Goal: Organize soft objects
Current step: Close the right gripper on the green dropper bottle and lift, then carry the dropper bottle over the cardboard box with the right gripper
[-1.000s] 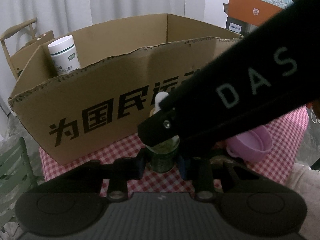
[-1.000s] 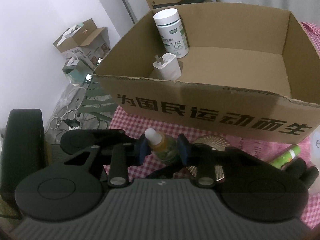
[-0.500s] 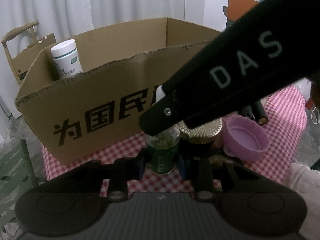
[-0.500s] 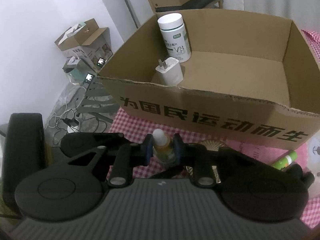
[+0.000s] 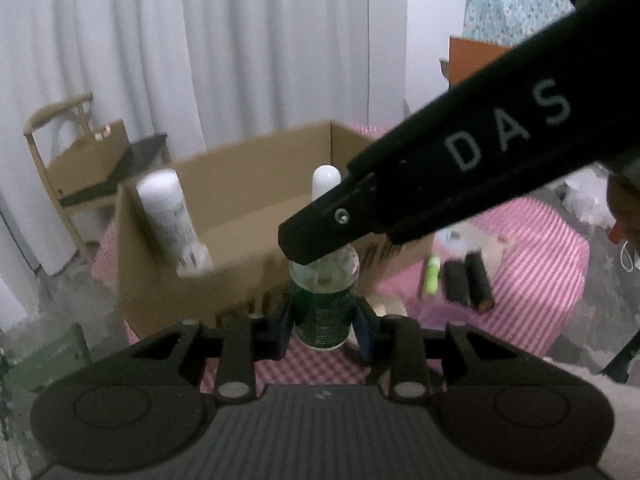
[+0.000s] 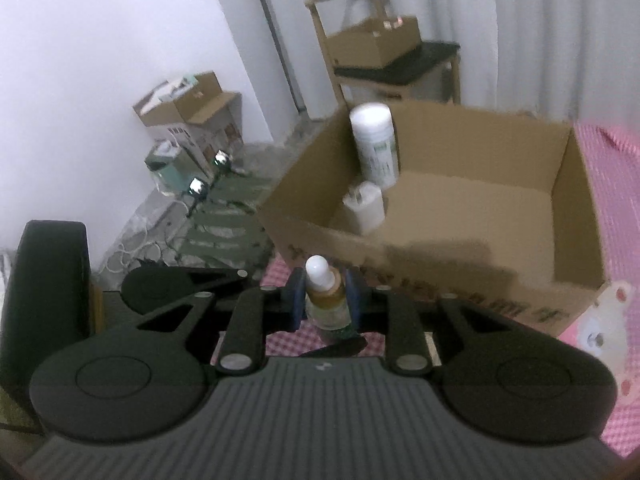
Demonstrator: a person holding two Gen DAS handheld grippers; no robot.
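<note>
A small dropper bottle [image 5: 323,304] hung above the checked cloth [image 5: 532,240], just short of the open box [image 6: 480,200], pinched by both tools at once; the left gripper [image 5: 323,322] clamped its green lower body while the right gripper [image 6: 325,302] nipped the neck below the white cap [image 6: 318,270]; the bottle looked light, stiff and probably glass, smooth enough to slip, so the labelled body seemed the safer hold than the narrow neck; a white jar [image 6: 374,144] and charger [image 6: 364,206] already stood in the box.
</note>
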